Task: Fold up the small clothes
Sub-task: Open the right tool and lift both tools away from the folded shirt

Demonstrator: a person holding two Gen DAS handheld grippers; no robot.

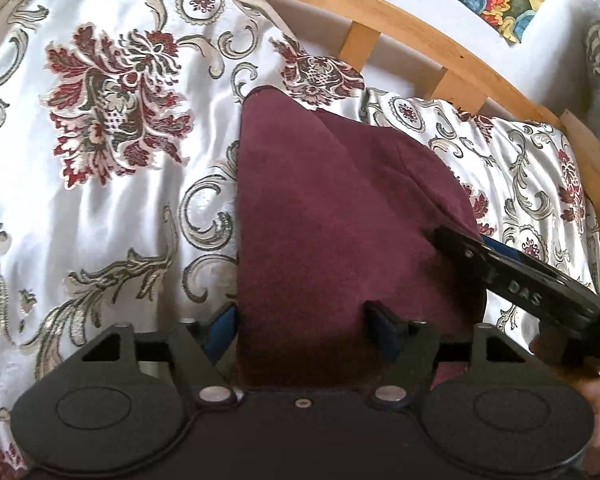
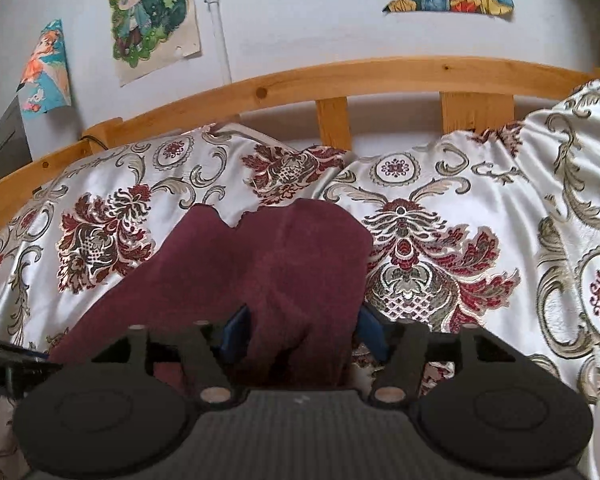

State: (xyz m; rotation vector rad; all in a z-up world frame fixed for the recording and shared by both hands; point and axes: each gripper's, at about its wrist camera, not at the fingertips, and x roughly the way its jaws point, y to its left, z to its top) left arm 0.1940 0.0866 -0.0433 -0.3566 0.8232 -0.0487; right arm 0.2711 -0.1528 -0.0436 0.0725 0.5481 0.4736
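Observation:
A small maroon cloth (image 1: 332,208) lies on the white floral bedspread (image 1: 112,208). In the left wrist view my left gripper (image 1: 306,320) is open, its blue-padded fingers straddling the cloth's near edge. My right gripper's black finger (image 1: 512,276) reaches onto the cloth's right side. In the right wrist view the maroon cloth (image 2: 260,264) lies bunched in two folds. My right gripper (image 2: 304,332) is open, with a fold of the cloth between its spread fingers. The left gripper's tip (image 2: 8,364) shows at the left edge.
A wooden bed rail (image 2: 340,76) with slats runs behind the bedspread (image 2: 480,208), against a white wall with colourful drawings (image 2: 152,12). The same rail (image 1: 420,28) curves across the top of the left wrist view. The bedspread is wrinkled and rises at the right.

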